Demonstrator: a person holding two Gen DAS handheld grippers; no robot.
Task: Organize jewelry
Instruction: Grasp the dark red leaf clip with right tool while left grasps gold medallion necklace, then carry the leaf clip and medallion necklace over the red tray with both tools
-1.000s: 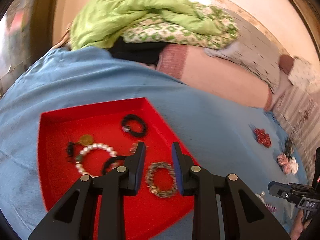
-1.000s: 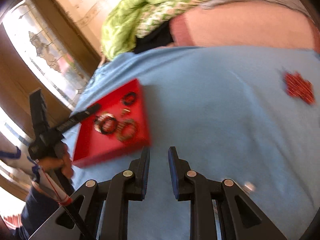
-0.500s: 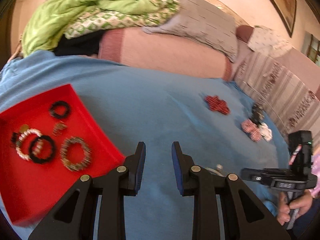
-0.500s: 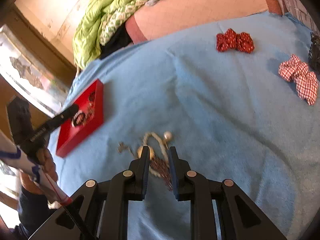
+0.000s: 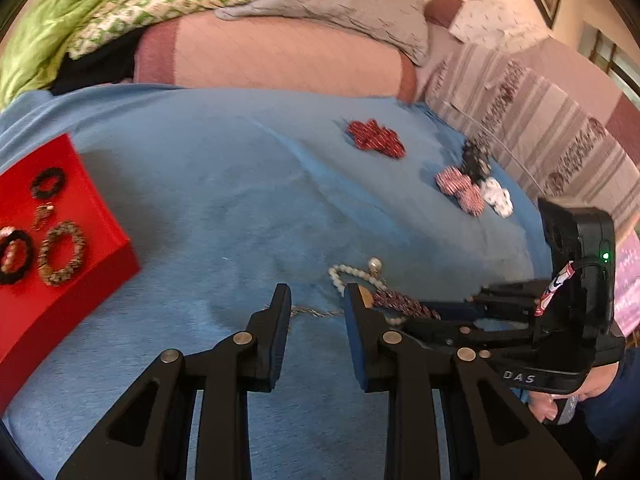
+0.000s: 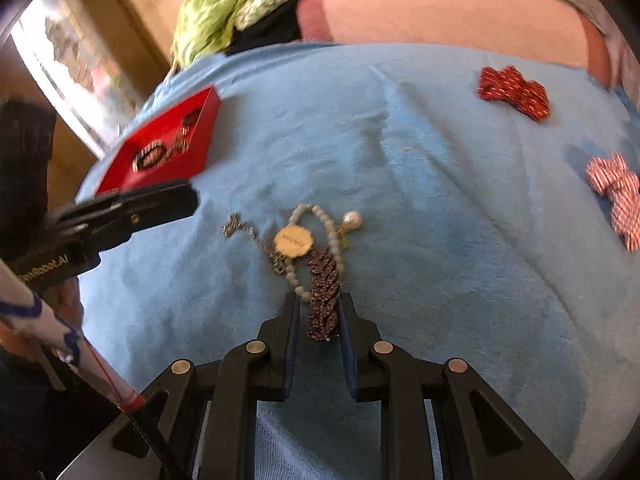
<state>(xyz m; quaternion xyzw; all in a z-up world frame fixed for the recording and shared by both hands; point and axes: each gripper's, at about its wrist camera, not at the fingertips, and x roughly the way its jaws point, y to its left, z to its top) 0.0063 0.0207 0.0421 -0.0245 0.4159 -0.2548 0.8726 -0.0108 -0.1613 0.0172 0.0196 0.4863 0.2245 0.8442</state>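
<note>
A red tray (image 5: 100,216) at the left of the blue blanket holds several bracelets, among them a brown beaded one (image 5: 62,252); the tray also shows in the right wrist view (image 6: 200,152). A jewelry pile lies mid-blanket: a pearl strand (image 6: 332,228), a thin chain (image 6: 240,228), a cream tag (image 6: 294,242) and a dark braided bracelet (image 6: 324,292). My right gripper (image 6: 318,308) is open, jaws either side of the braided bracelet (image 5: 404,304). My left gripper (image 5: 316,300) is open, just above the chain (image 5: 316,313).
Red (image 5: 376,140), striped (image 5: 458,190), white (image 5: 496,196) and dark (image 5: 474,158) hair bows lie at the blanket's far right. A pink bolster (image 5: 280,60), a grey pillow (image 5: 352,4) and a green quilt (image 5: 80,4) line the back.
Both grippers have swung right from the tray to the jewelry pile. My right gripper has come down around the braided bracelet. My left has closed in beside it.
</note>
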